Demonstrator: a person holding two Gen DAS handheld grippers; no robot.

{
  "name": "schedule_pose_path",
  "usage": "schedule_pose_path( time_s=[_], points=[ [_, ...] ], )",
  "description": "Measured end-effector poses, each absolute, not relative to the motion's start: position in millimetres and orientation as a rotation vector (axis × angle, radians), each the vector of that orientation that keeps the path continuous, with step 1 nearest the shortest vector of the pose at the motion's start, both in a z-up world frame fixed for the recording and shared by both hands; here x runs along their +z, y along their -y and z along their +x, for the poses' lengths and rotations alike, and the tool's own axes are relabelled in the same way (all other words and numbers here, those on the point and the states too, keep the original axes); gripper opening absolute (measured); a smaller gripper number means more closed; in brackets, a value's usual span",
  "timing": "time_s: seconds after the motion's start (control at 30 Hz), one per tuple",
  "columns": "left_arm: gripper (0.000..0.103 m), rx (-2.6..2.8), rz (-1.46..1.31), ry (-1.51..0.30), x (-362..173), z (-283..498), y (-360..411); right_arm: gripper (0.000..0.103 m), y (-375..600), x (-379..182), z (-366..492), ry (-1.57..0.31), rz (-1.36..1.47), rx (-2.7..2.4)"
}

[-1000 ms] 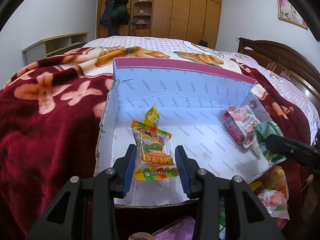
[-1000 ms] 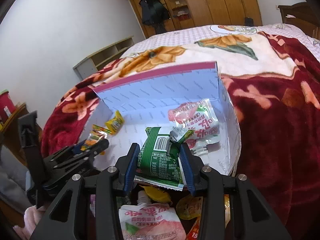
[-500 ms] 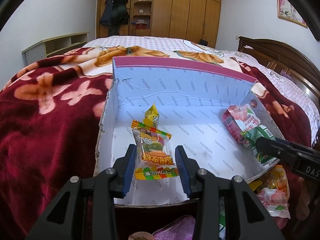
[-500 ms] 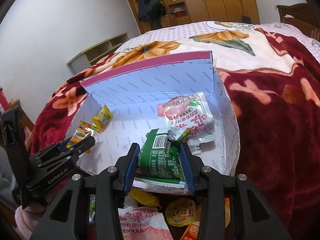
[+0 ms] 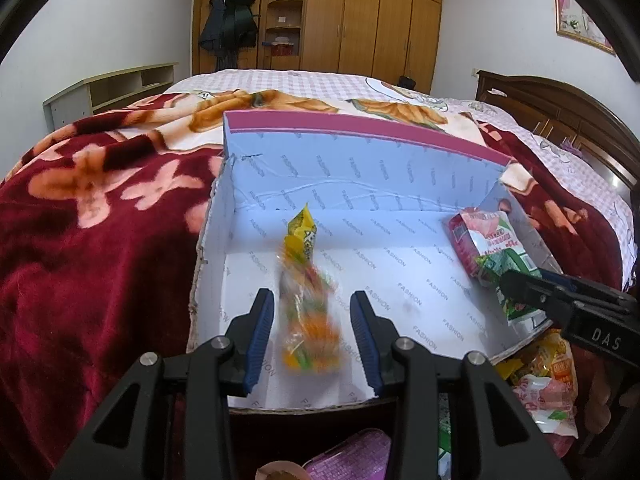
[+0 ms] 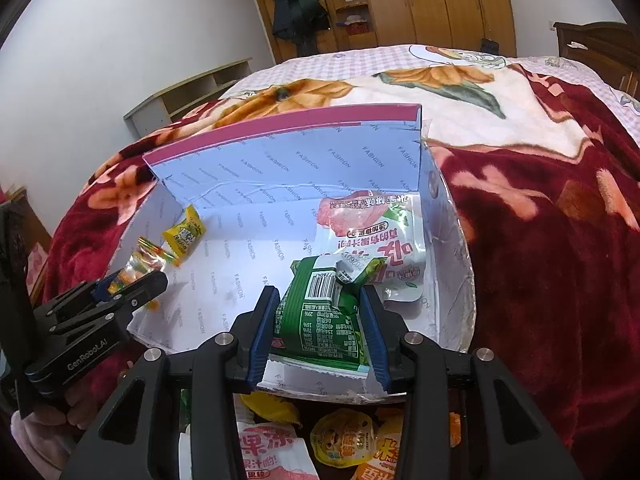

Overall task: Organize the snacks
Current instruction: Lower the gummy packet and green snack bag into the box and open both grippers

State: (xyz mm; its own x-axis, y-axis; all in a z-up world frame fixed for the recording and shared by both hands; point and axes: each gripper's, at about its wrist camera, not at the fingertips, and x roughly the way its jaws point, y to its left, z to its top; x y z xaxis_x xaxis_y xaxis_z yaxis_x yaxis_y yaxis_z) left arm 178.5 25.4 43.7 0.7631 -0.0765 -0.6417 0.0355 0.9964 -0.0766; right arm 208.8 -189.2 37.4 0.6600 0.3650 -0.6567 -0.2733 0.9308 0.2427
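A cardboard box (image 5: 360,168) with pale blue lining and a magenta rim lies on the bed. My left gripper (image 5: 312,304) hovers over its near left part, jaws narrow around a candy packet (image 5: 310,320) in orange and green. The packet is blurred and looks turned partly edge-on between the pads. Just beyond it a small yellow packet (image 5: 302,232) rests on the box floor. My right gripper (image 6: 318,300) is shut on a green pouch (image 6: 320,320) above the box's near right part. A pink and white jelly pouch (image 6: 372,236) lies in the right rear corner.
Several loose snack packs (image 6: 344,440) are heaped in front of the box's near edge. A dark red floral blanket (image 5: 100,240) covers the bed all round the box. The wooden headboard (image 5: 560,112) is at the right, and a hand (image 6: 40,420) holds the left gripper.
The candy packet in the left gripper, flat and sharp before, is now blurred and narrower. The right gripper has carried the green pouch a little further over the box.
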Motion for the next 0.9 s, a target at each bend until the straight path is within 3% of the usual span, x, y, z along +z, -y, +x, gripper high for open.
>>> schedule_pose_path(
  time_s=[0.27,0.4,0.53,0.9],
  points=[
    [0.046,-0.06,-0.068,-0.709,46,178,-26,0.043,196,39,207,-0.758,0.157,0.376],
    [0.05,-0.06,-0.078,-0.704,51,174,-26,0.053,202,43,204,-0.745,0.192,0.395],
    [0.055,-0.058,-0.068,-0.684,60,166,-26,0.053,205,51,195,-0.709,0.199,0.4],
    [0.056,-0.031,-0.077,-0.661,75,132,-36,0.054,210,66,163,-0.665,0.191,0.404]
  ],
)
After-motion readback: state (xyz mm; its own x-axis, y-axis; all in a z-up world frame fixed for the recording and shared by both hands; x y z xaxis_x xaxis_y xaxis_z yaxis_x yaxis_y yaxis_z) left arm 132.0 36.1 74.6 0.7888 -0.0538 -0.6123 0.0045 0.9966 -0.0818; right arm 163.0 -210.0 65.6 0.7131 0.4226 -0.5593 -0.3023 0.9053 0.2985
